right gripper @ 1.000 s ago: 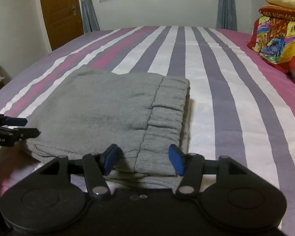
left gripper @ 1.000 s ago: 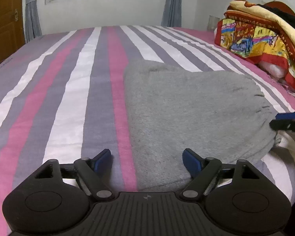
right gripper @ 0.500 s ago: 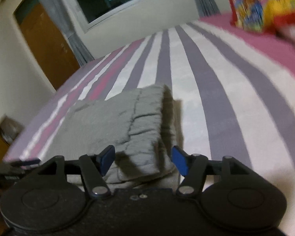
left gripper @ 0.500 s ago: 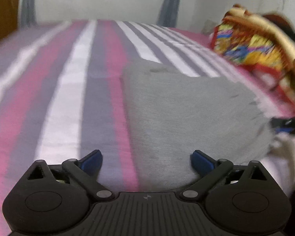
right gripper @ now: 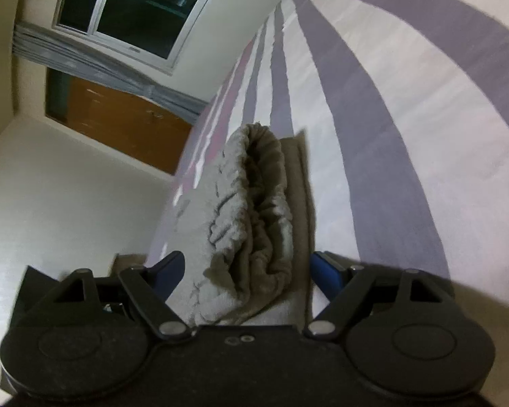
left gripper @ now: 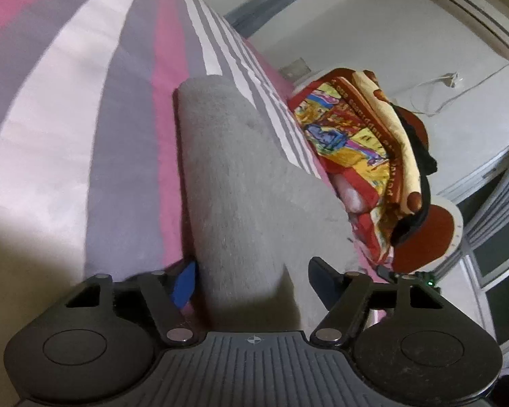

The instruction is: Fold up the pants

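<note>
The folded grey pants (left gripper: 241,183) are lying bunched; I'm keeping both my left gripper (left gripper: 254,281) and right gripper (right gripper: 247,271) spread wide around their edge, not clamping.

The folded pants (left gripper: 241,183) are plain light grey, fleecy, their gathered waistband (right gripper: 254,210) shading to a duller grey-brown in its creases. The bedsheet (left gripper: 95,101) carries long stripes of pink, grey-purple and white. At 3 o'clock in the left wrist view, a blanket (left gripper: 356,142) shows red, yellow and blue cartoon prints with a cream border. Both grippers are black with blue finger pads (left gripper: 185,285). At 10 o'clock in the right wrist view stand an orange-brown door (right gripper: 125,125), grey curtains (right gripper: 95,64) and cream walls (right gripper: 68,196).
</note>
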`<action>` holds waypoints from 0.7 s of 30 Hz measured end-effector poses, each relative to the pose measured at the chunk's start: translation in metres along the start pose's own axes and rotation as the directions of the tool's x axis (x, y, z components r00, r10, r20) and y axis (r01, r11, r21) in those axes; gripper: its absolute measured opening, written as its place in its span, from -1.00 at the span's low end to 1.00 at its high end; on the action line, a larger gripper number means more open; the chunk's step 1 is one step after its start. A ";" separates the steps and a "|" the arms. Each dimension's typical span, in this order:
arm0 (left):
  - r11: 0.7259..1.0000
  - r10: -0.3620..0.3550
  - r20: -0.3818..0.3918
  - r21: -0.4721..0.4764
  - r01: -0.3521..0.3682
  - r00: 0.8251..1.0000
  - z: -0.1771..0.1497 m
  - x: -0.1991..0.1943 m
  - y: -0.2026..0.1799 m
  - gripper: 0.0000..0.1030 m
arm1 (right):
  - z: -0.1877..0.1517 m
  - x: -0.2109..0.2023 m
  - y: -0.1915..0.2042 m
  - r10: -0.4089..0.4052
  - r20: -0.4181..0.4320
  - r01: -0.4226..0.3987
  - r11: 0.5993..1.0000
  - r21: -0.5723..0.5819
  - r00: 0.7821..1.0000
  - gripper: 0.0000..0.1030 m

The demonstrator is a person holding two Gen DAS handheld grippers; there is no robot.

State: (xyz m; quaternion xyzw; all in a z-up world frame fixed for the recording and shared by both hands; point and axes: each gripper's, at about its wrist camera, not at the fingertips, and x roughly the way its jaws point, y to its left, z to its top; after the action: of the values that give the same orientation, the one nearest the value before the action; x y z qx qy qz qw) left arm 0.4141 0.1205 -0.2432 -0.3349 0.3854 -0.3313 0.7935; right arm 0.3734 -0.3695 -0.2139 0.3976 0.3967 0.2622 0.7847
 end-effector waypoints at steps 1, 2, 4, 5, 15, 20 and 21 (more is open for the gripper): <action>1.000 -0.013 -0.005 -0.001 0.013 1.000 0.000 0.004 0.001 0.35 | 0.003 0.004 -0.001 0.012 -0.008 -0.012 1.000 -0.001 1.000 0.54; 1.000 -0.030 -0.012 -0.002 0.030 0.999 0.003 0.010 0.002 0.28 | 0.008 0.010 -0.002 0.029 -0.019 -0.029 1.000 -0.004 0.999 0.55; 0.999 -0.052 -0.025 -0.010 0.052 0.998 0.007 0.019 0.007 0.16 | 0.014 0.019 -0.002 0.046 -0.038 -0.047 0.999 -0.018 0.998 0.59; 0.998 -0.066 -0.031 -0.024 0.065 0.997 0.009 0.024 0.010 0.08 | 0.018 0.025 -0.002 0.056 -0.049 -0.058 0.998 -0.029 0.997 0.60; 0.983 -0.163 -0.021 -0.094 0.160 0.986 0.026 0.052 0.023 -0.33 | 0.041 0.056 0.005 0.084 -0.122 -0.093 0.993 -0.071 0.989 0.30; 0.974 -0.220 0.004 -0.054 0.220 0.976 0.035 0.046 0.006 -0.33 | 0.057 0.047 0.016 0.137 -0.134 -0.147 0.986 -0.072 0.982 -0.05; 0.974 -0.223 0.008 -0.041 0.223 0.975 0.041 0.046 0.001 -0.33 | 0.061 0.047 0.022 0.136 -0.135 -0.149 0.985 -0.091 0.981 -0.05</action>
State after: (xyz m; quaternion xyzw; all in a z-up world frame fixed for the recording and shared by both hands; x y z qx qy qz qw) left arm 0.4705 0.0964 -0.2427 -0.3929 0.3508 -0.4096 0.7448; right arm 0.4475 -0.3491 -0.1924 0.3674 0.4029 0.3625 0.7559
